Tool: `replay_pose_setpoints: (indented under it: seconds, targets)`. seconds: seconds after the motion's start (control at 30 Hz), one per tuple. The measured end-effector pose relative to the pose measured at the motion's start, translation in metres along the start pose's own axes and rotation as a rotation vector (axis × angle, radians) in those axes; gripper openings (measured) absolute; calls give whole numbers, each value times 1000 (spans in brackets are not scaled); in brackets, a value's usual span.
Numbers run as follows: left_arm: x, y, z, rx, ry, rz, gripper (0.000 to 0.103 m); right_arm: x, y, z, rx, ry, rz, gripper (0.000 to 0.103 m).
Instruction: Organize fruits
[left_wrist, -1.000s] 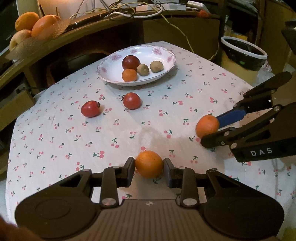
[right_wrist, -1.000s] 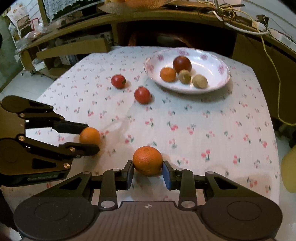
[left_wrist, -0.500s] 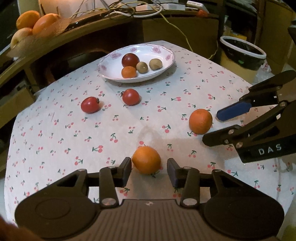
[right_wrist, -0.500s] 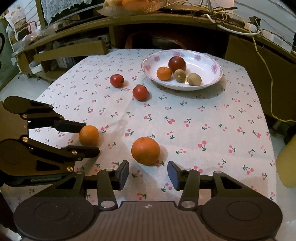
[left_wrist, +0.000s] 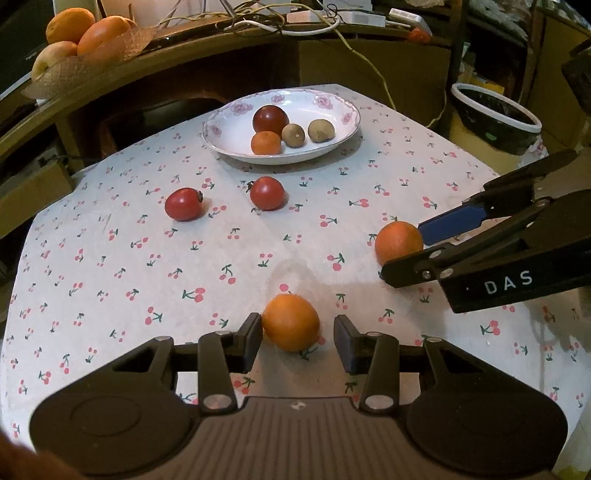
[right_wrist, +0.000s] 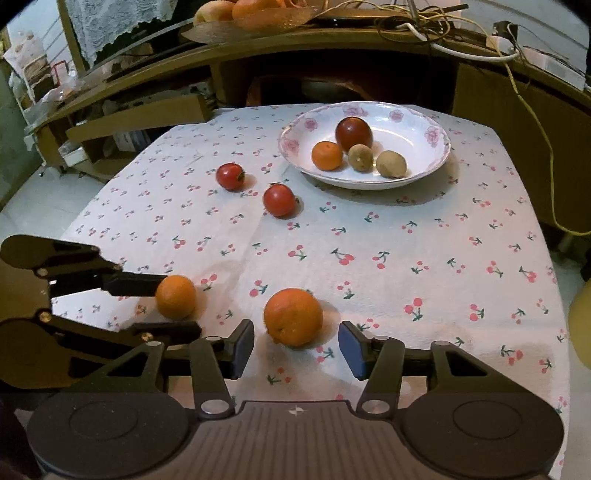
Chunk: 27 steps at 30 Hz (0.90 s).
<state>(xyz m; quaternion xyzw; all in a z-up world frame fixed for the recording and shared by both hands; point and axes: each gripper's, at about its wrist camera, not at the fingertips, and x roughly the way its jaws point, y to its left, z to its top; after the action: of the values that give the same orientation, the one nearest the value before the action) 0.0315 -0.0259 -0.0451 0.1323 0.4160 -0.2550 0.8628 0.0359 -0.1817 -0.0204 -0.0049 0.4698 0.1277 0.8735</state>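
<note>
A cotton-like cloth (left_wrist: 110, 258) printed with small cherries covers the table. On it sits a glossy white plate (right_wrist: 424, 162) with pink flowers on the rim, holding a dark red fruit (right_wrist: 353, 133), a small orange (right_wrist: 327, 155) and two dull brown round fruits (right_wrist: 361, 158). Two shiny tomatoes (left_wrist: 183, 204) lie near the plate. The left gripper (left_wrist: 298, 338) is open around a dimpled orange (left_wrist: 291, 322), apart on one side. The right gripper (right_wrist: 296, 345) is open too, its orange (right_wrist: 293, 317) loose between the fingers.

dim warm indoor light, soft shadows, fisheye-bent edges
</note>
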Motion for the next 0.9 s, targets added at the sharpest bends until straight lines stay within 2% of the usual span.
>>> replay_pose_setpoints:
  seconds: [0.1, 0.17, 0.3, 0.57, 0.9]
  targets:
    - [1, 1, 0, -9, 0, -3, 47, 1, 0, 1, 2, -2, 0, 52]
    - [1, 1, 0, -12, 0, 1, 47, 2, 1, 1, 2, 2, -8, 45]
    - [1, 0, 0, -5, 3, 19, 38, 2, 2, 1, 4, 10, -2, 35]
    - [-3, 4, 7, -25, -7, 35, 38, -1, 7, 4, -14, 8, -22, 33]
    - [-5, 5, 39, -44, -63, 31, 38, -10, 6, 20, 1, -38, -6, 33]
